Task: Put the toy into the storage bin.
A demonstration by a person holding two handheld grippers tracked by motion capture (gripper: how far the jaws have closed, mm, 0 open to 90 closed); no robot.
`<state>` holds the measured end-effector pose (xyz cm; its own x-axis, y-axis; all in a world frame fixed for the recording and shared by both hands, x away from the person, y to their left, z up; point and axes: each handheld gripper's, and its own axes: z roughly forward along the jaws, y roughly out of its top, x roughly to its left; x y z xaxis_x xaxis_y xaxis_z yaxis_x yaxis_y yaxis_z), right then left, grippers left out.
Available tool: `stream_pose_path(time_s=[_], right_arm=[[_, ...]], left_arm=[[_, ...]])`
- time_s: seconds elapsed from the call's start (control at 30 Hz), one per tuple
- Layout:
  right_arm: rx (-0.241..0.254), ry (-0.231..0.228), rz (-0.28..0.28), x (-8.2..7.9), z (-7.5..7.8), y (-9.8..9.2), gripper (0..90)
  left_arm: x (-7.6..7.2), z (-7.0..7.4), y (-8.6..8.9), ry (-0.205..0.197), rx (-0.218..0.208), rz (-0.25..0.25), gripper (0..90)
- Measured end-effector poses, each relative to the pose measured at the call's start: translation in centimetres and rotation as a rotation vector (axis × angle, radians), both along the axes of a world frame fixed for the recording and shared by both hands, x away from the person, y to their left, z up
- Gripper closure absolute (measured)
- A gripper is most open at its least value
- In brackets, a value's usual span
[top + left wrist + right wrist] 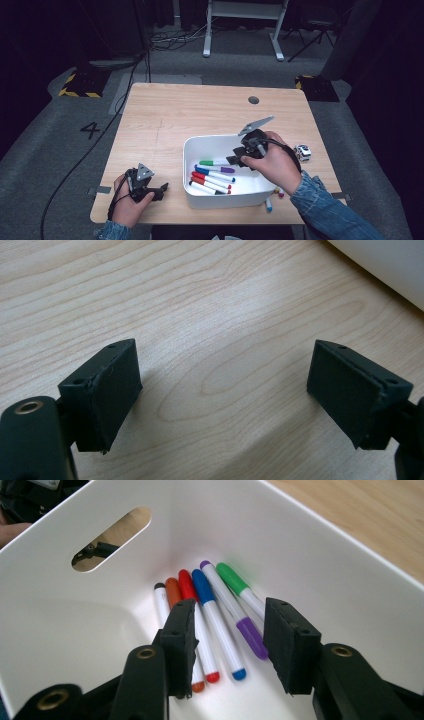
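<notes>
Work in hand reads as loading markers into the white bin [197,145], and my call is it's mostly done.

In the bin: six markers lying side by side on the floor, seen from the right gripper view as black-capped [161,602], orange [173,592], red [186,587], blue [205,592], purple [250,635], green [232,582]. All flat, roughly parallel, touching or nearly so.

Right gripper [227,642] hangs above them inside the bin, jaws about half spread, nothing between the pads. The markers sit lower than the pads, not touching them.

Left: a few markers [270,202] outside the bin, on the table [200,110] against the bin's near right corner. One has a blue tip, two shorter ends show past the corner; exact count is hard to tell, partly hidden by the denim sleeve [325,205].

Left gripper [155,190] rests on the table well left of the bin, jaws spread wide, bare wood between them, bin wall just visible off to the side in the left gripper view.

Other stuff: small white cube-like object [302,152] on the table just right of the bin, unrelated as far as I can judge. Dark round grommet [253,100] behind the bin.

In the way: the bin's near right wall sits between the right gripper and the leftover markers, so it has to lift clear of the rim first. The forearm also covers them from above.
</notes>
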<state>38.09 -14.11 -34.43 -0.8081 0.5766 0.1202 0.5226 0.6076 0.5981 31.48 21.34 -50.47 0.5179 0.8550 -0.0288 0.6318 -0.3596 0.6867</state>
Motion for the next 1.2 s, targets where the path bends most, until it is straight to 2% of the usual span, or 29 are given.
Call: stream_pose_path(time_s=[0.13, 0.3, 0.37, 0.43, 0.5, 0.53, 0.57, 0.7, 0.87, 1.0, 1.2], right_arm=[[0.037, -0.023, -0.053, -0.5, 1.3, -3.3, 56.0], [0.072, -0.043, -0.118, -1.1, 2.2, -6.4, 54.6], [0.076, -0.044, -0.128, -1.2, 2.3, -6.9, 54.6], [0.087, -0.051, -0.17, -1.5, 2.6, -8.9, 54.4], [0.096, -0.054, -0.197, -1.6, 2.7, -10.1, 54.3], [0.096, -0.054, -0.197, -1.6, 2.7, -10.1, 54.3], [0.105, -0.062, -0.219, -1.7, 2.8, -11.3, 54.3], [0.109, -0.066, -0.267, -1.8, 2.7, -13.4, 53.4], [0.105, -0.064, -0.322, -1.9, 1.8, -15.7, 52.7], [0.09, -0.065, -0.363, -1.9, 0.5, -17.1, 52.1], [0.084, -0.017, -0.383, -2.0, -2.9, -17.9, 50.0]], left_arm=[[0.0, 0.0, 0.0, 0.0, 0.001, 0.0, 14.2], [0.0, 0.0, 0.0, 0.001, 0.001, 0.0, 14.2], [0.0, 0.0, 0.0, 0.0, 0.001, -0.001, 14.3], [0.0, 0.0, 0.0, 0.0, 0.001, -0.001, 14.3], [0.0, 0.0, 0.0, 0.0, 0.001, -0.001, 14.2], [0.0, 0.0, 0.0, 0.0, 0.001, -0.001, 14.3], [0.0, 0.0, 0.0, 0.0, 0.001, -0.001, 14.2], [0.0, 0.0, 0.0, 0.0, 0.001, 0.0, 14.2], [0.0, 0.0, 0.0, 0.0, 0.001, 0.0, 14.3], [0.0, 0.0, 0.0, 0.0, 0.0, 0.0, 14.3], [0.0, 0.0, 0.0, 0.0, 0.001, 0.0, 14.3]])
